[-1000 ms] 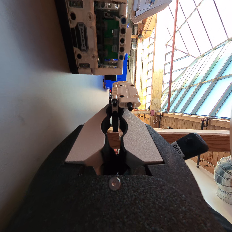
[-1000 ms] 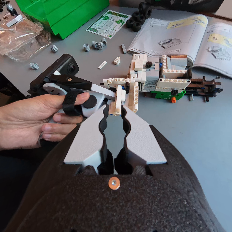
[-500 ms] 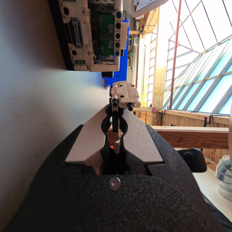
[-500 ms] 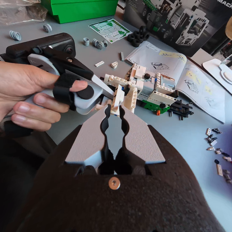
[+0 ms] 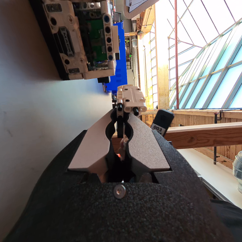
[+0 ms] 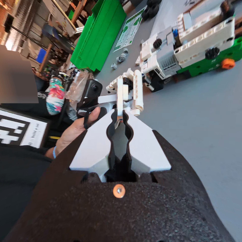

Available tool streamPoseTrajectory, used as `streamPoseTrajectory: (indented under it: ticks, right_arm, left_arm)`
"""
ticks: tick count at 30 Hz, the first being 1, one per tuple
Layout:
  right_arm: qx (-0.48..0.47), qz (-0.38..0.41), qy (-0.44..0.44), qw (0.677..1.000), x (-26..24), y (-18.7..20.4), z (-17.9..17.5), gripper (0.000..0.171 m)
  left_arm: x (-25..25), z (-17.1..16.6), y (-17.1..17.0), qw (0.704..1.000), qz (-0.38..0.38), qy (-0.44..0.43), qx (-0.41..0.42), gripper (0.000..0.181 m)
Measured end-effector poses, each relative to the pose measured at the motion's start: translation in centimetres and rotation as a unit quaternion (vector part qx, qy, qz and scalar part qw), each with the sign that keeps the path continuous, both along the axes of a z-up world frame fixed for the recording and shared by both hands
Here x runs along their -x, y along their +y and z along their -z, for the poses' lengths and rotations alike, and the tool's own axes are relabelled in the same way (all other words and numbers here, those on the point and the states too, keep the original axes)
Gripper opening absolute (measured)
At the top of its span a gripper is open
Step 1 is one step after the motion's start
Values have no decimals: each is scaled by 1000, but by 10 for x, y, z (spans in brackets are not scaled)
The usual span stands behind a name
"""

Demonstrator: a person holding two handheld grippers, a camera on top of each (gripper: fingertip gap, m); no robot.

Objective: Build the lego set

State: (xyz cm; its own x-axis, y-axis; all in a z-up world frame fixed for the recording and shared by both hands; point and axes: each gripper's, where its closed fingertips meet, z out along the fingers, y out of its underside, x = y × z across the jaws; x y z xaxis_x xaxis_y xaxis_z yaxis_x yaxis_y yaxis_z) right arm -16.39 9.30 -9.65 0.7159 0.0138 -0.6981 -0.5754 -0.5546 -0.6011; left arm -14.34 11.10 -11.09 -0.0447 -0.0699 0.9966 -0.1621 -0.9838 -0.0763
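While the small white lego piece (image 6: 129, 94) hangs in the air, both tongs pinch it. The right tongs (image 6: 119, 113) squeeze its flat white bar at their tips. The left tongs (image 5: 121, 115) squeeze a thin black part of the same piece (image 5: 131, 99). Past the tips, to the right, the white and green lego truck (image 6: 189, 49) sits on the grey table (image 6: 189, 124). To the left, a hand (image 6: 77, 128) holds the other tongs, and a green bin (image 6: 99, 34) sits farther back.

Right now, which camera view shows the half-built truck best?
The right wrist view. There the truck stands on the grey table seen from above and the side: white cab, green base, black gears, though blurred. The left wrist view shows only one end of it, close and turned sideways.
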Motion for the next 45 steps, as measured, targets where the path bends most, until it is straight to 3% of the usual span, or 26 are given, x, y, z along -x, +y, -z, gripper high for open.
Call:
streamPoseTrajectory:
  ticks: [13, 25, 39, 45]
  right_arm:
    - [47, -120, 224, 966, 19, -21, -3, 7]
    - [58, -113, 264, 956, 11, -11, 2, 7]
    - [66, -99, 249, 961, 8, -8, 10, 7]
    - [44, -65, 309, 948, 10, -3, 7, 7]
  left_arm:
    - [8, 1, -23, 991, 133, -17, -4, 7]
    - [12, 11, -10, 991, 128, 9, 36, 7]
    - [13, 18, -7, 992, 100, 38, 62, 6]
    - [13, 17, -6, 994, 84, 41, 56, 6]
